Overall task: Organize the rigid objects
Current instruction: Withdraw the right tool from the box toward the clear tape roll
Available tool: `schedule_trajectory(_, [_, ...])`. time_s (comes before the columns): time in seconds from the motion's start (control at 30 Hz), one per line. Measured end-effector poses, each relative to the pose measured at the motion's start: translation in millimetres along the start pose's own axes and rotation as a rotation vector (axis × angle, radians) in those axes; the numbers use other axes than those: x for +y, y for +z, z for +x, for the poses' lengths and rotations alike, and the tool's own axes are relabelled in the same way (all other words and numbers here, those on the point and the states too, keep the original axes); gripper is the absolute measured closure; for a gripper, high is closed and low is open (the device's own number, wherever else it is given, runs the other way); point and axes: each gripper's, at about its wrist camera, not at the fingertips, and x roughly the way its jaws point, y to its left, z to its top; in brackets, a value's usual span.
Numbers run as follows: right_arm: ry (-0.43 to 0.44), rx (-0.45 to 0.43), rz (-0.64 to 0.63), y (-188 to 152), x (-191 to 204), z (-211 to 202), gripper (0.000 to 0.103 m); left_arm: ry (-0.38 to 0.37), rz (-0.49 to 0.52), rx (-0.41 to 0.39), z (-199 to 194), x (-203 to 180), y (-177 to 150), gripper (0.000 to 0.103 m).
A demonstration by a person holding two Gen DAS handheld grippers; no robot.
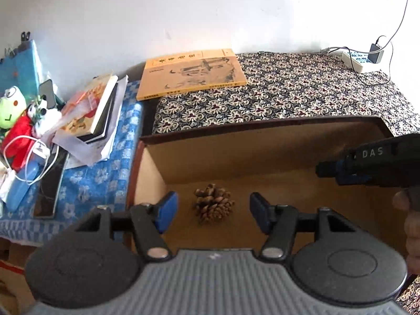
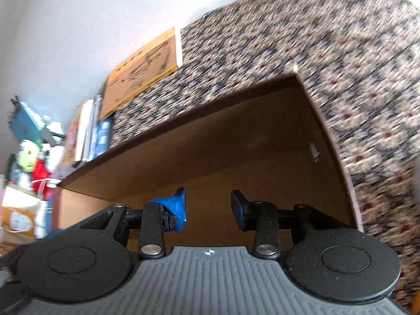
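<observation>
A brown pine cone [image 1: 214, 206] lies on the floor of an open cardboard box [image 1: 262, 141]. My left gripper [image 1: 212, 210] is open above the box, its blue-padded fingers on either side of the cone and apart from it. My right gripper [image 2: 208, 204] is open and empty, tilted, pointing into the same box [image 2: 236, 136]; its view is blurred. The right gripper's black body also shows in the left wrist view [image 1: 367, 162], over the box's right side.
An orange book [image 1: 191, 73] lies on the patterned cloth [image 1: 315, 89] behind the box. To the left are stacked books [image 1: 97, 110], plush toys [image 1: 15, 120], a cable and a tablet on a blue cloth. A power strip [image 1: 359, 59] sits at the far right.
</observation>
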Motion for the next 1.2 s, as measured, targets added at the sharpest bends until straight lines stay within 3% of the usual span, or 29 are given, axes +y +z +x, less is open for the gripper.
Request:
schedule_trajectory(0.07, [0.010,-0.007,-0.010,0.6,-5.0,-3.1,0.082,0.006,-0.002,-0.010,-7.4,-4.5,-1.7,0.040])
schedule_trajectory(0.2, [0.108,0.003,-0.020,-1.5,-8.0,-15.2,0.082,0.022,-0.010,-0.023,-22.0,-12.6,-8.8,0.039])
schedule_trajectory(0.57, [0.311,-0.090,-0.265,-50.4,17.1,-93.4,0.082,0.079,-0.061,-0.071,-74.4,-40.5,-32.5,0.037])
schedule_trajectory(0.97, [0.494,-0.211,-0.313,-92.6,-3.9,-142.5,0.082,0.169,-0.090,-0.094,-124.2,-73.5,-71.1,0.036])
schedule_trajectory(1.2, [0.522,-0.201,-0.358,-104.5,-9.2,-150.2,0.082,0.201,-0.142,-0.081,-138.1,-81.2,-93.2,0.036])
